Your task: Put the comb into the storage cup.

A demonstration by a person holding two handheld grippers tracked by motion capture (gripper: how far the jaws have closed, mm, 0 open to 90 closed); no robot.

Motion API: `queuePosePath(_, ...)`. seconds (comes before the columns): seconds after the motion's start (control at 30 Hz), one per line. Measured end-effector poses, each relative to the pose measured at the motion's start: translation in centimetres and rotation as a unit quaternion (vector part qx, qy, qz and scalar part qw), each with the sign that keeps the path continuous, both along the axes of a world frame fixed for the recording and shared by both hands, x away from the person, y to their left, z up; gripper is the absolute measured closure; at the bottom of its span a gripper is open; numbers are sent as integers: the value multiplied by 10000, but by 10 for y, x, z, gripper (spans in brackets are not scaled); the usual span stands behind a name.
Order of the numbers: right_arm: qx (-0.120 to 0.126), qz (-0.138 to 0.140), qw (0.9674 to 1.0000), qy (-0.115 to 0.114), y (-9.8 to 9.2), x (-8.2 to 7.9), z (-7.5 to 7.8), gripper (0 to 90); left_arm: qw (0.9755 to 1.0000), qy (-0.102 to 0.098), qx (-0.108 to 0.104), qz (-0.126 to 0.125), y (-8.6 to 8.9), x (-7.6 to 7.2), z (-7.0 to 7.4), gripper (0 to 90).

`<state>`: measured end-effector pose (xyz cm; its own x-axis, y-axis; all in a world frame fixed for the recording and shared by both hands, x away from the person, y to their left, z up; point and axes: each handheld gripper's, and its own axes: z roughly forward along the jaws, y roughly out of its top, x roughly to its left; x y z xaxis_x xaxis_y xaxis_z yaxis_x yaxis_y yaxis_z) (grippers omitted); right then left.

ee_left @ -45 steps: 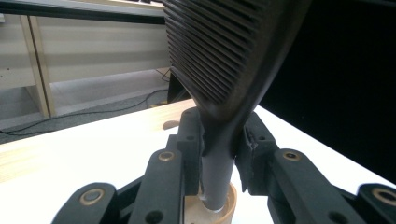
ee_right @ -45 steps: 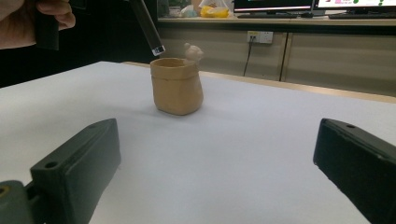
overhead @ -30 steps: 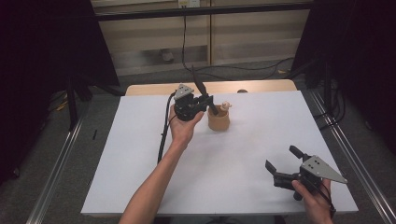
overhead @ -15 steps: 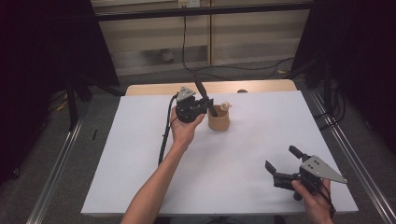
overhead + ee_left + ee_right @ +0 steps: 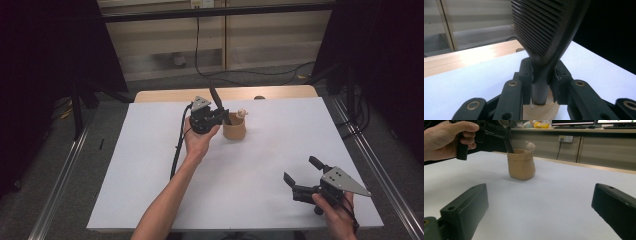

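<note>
Item: tan pot (image 5: 233, 130), at twelve o'clock on the table (image 5: 125, 165). Left gripper (image 5: 220, 114) clamps a black slotted spatula (image 5: 544, 32) by its neck (handle down in the pot, for standing it there). Right gripper (image 5: 301, 174), five o'clock, gapes wide, empty.

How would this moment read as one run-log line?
left hand-held gripper: shut on black slotted spatula, handle in tan holder | right hand-held gripper: open, empty, apart on white table
</note>
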<state>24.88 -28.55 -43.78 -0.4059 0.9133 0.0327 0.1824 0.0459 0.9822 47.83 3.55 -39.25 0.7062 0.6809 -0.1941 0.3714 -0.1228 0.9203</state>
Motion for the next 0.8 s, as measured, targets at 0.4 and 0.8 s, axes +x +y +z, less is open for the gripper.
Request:
queuePosePath(0.4, 8, 21, 10000, 27, 0, 1, -1, 1, 10000, 46, 68, 20, -2, 4, -8, 731)
queuePosePath(0.8, 25, 50, 10000, 54, 1, 3, -2, 1, 9997, 10, 239, -83, -6, 6, -18, 730)
